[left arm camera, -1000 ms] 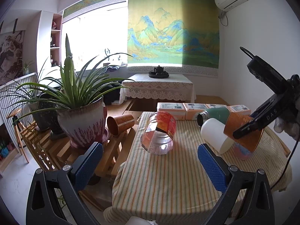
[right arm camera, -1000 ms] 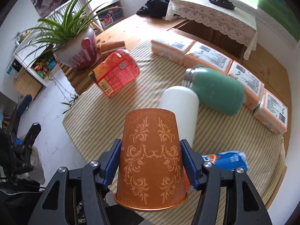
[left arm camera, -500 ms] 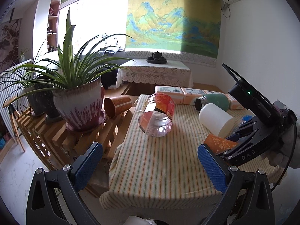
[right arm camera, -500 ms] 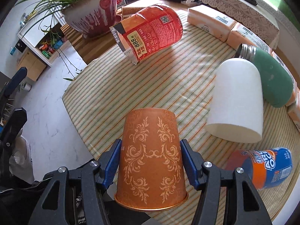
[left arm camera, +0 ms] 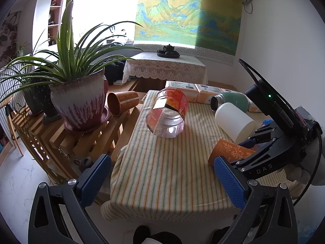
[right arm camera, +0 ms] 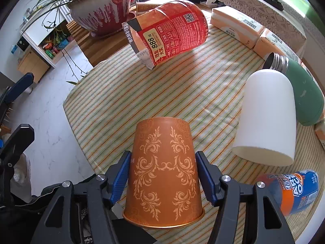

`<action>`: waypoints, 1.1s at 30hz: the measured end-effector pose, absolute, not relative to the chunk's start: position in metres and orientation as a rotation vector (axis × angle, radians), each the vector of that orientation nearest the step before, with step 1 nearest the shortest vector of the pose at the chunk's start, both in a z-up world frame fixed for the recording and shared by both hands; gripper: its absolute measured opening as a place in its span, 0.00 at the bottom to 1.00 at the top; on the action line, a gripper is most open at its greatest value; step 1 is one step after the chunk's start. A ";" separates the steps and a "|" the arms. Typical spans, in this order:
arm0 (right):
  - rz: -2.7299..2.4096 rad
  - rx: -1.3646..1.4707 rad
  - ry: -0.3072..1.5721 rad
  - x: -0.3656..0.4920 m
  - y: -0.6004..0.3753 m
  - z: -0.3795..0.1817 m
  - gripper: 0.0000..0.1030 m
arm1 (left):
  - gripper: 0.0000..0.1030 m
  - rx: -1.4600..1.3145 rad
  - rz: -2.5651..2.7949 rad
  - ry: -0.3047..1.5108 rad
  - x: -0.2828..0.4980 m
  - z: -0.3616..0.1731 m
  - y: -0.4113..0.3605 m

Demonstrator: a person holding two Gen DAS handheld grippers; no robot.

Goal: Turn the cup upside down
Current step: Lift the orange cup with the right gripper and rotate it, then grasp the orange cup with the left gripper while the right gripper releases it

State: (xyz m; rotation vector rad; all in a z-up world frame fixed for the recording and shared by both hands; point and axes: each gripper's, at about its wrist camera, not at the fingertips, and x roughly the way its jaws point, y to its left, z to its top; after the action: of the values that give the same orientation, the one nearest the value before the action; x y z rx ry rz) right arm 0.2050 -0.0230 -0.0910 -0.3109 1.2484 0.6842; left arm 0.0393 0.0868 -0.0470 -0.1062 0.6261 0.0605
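Note:
An orange paper cup (right arm camera: 163,174) with a pale scroll pattern sits between the blue pads of my right gripper (right arm camera: 162,172), which is shut on it. Its base points away from the camera and its rim toward it, low over the striped tablecloth (right arm camera: 182,93). In the left wrist view the same cup (left arm camera: 229,151) is tilted, its base at or just above the cloth, held by the right gripper (left arm camera: 256,148) at the table's right side. My left gripper (left arm camera: 162,181) is open and empty off the table's front edge.
On the table lie a red-labelled clear jar (right arm camera: 172,32), a white cup (right arm camera: 268,118), a green flask (right arm camera: 300,89), an orange-blue bottle (right arm camera: 294,189) and tissue packs (right arm camera: 237,24). A potted plant (left arm camera: 79,101) and another orange cup (left arm camera: 121,101) are on the wooden rack left.
My right gripper has come down and forward with the cup, from well above the table to just over the cloth. The left gripper has drawn back and risen a little.

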 end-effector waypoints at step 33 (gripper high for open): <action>0.174 -0.092 0.716 0.092 -0.179 -0.011 0.62 | 0.99 -0.520 -0.123 1.207 0.165 -0.083 0.019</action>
State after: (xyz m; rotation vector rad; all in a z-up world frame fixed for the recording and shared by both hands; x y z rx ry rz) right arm 0.0919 -0.1790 -0.0106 -0.0920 0.7158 0.1744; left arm 0.1648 0.0186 -0.0829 -0.5203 1.2075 -0.1227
